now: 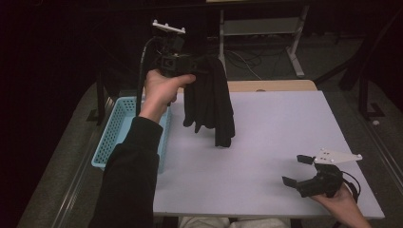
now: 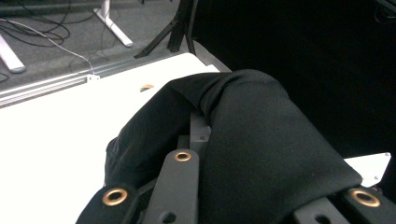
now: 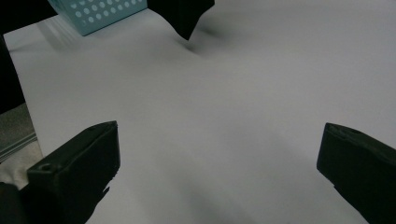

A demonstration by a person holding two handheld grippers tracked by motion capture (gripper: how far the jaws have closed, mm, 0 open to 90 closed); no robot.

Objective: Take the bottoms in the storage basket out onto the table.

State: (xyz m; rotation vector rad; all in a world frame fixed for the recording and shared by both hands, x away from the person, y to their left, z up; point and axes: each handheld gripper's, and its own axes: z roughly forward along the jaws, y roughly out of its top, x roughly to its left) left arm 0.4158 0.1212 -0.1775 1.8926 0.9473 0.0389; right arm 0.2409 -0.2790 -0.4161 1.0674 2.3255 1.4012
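Pinching a black cloth (image 1: 209,97), the left hand-held gripper (image 1: 192,64) hangs beside the blue basket (image 1: 110,137); right hand-held gripper (image 1: 298,170) spread.

High overview, tool cameras close, table (image 1: 266,142) shared

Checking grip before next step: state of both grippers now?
Left gripper: shut on the black cloth, held up above the table.
Right gripper: open, holding nothing.

A white worktop (image 1: 266,156) is carrying a light blue perforated basket (image 1: 124,124), sitting at its edge just below the raised left tool (image 1: 190,64).
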